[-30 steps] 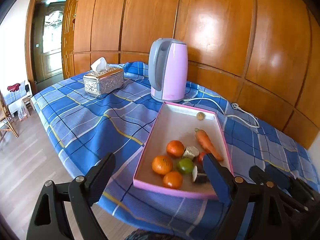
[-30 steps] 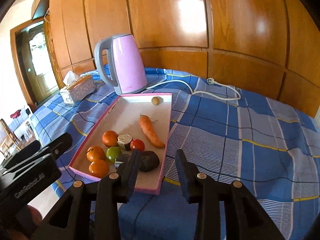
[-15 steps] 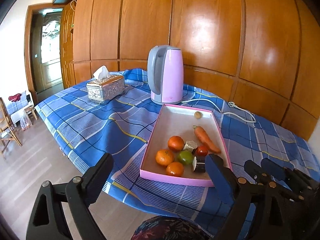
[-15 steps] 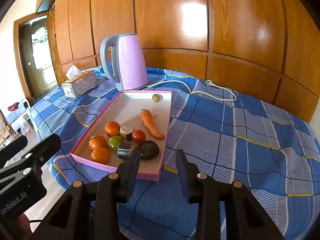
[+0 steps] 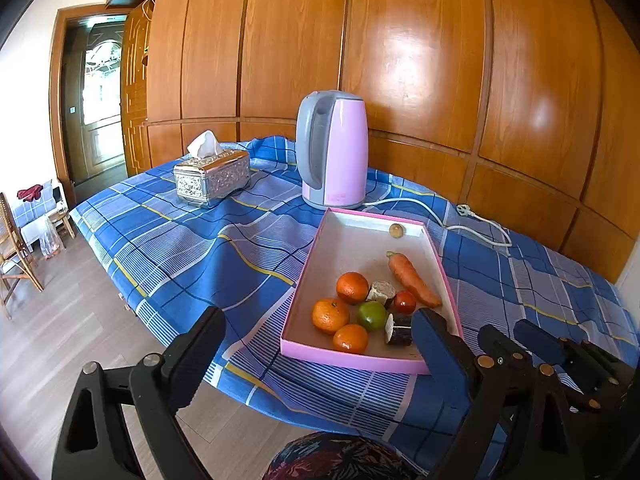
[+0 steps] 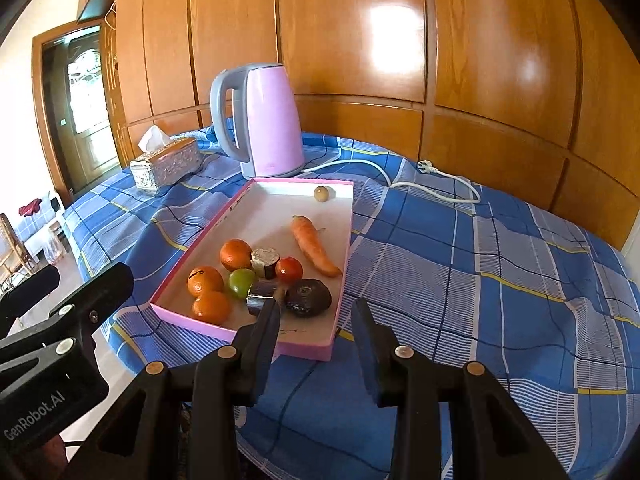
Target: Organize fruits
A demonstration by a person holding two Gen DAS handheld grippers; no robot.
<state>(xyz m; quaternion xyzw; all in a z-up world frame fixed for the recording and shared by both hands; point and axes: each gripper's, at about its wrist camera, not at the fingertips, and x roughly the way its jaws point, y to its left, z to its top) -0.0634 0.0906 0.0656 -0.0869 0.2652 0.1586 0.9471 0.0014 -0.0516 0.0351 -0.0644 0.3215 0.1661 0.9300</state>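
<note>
Pink tray (image 6: pixel 188 258) sits on the blue plaid cloth (image 6: pixel 460 264), near the front edge of the table, white inside, pink rim. Fruit is clustered at the near end: three oranges (image 6: pixel 205 280), glossy with dimpled skin, one green round fruit (image 6: pixel 241 282) touching them, one small red tomato (image 6: pixel 289 269) just beside it. A dark purple-brown lumpy fruit (image 6: pixel 308 297) lies at the near right corner. Two short dark cylinders with pale cut faces (image 6: pixel 265 262) are mixed in among the fruit. Carrot (image 6: pixel 314 246) lies diagonally mid-tray, apart from the cluster. Small tan ball (image 6: pixel 321 193) is alone at the far end.

Left gripper (image 5: pixel 318 334): jaws wide, nothing held, hanging off the table's front edge. Right gripper (image 6: pixel 316 320): jaws narrower but apart, nothing held, over the tray's near right corner.

Pink kettle (image 5: pixel 334 150) is behind the tray, silver tissue box (image 5: pixel 212 178) to its left.
</note>
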